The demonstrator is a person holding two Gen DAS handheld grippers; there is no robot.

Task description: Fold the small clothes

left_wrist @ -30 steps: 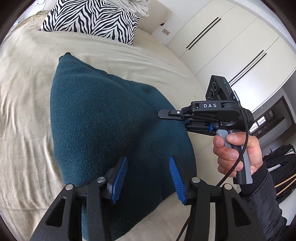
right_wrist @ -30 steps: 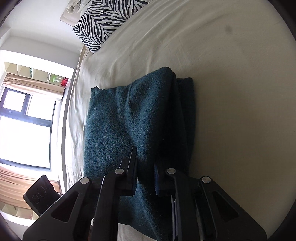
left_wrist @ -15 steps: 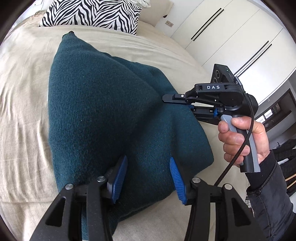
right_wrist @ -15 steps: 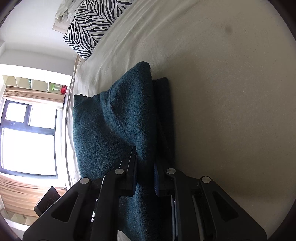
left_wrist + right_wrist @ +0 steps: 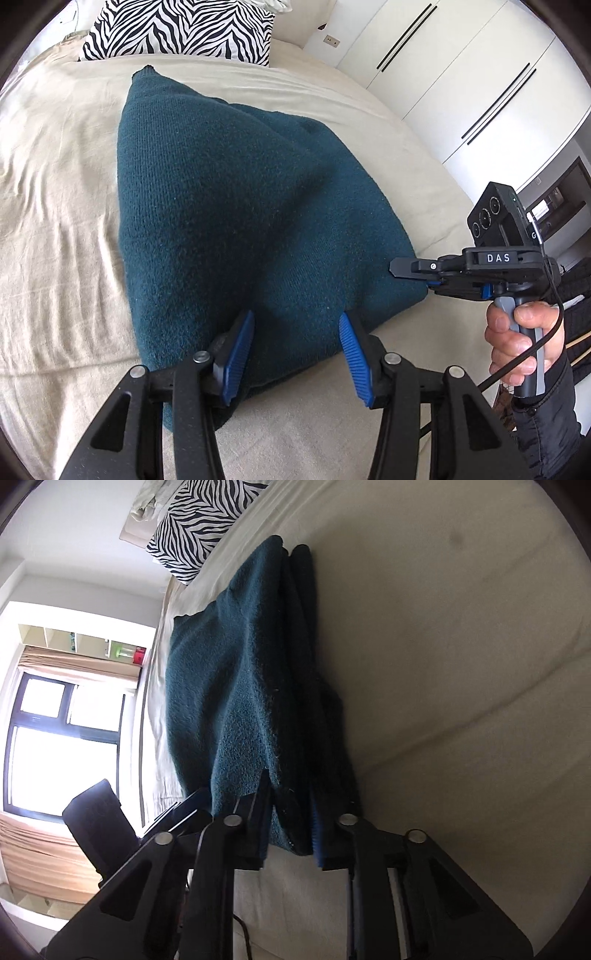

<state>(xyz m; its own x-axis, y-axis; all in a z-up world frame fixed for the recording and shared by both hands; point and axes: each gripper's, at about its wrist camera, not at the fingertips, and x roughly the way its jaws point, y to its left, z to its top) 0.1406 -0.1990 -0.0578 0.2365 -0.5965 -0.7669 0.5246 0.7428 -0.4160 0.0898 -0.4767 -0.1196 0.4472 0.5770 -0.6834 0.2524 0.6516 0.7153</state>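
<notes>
Sweater point(image 5: 236, 221), dark teal knit, folded; lies on beige bedsheet point(image 5: 55, 221), one corner lifted. Right gripper point(image 5: 291, 834): jaws closed on that near corner, fabric pinched between the blue pads; a hand point(image 5: 517, 343) in a dark sleeve grips its handle. Left gripper point(image 5: 295, 350): jaws apart over the sweater's near edge, blue pads point(image 5: 236, 354) either side of the cloth, not pressing it. Zebra-print pillow point(image 5: 181, 29) at the bed's head, well apart from the sweater. White wardrobe doors point(image 5: 461, 74) beyond the bed.

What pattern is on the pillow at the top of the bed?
Black and white zebra stripes. The pillow shows best in the left wrist view.
</notes>
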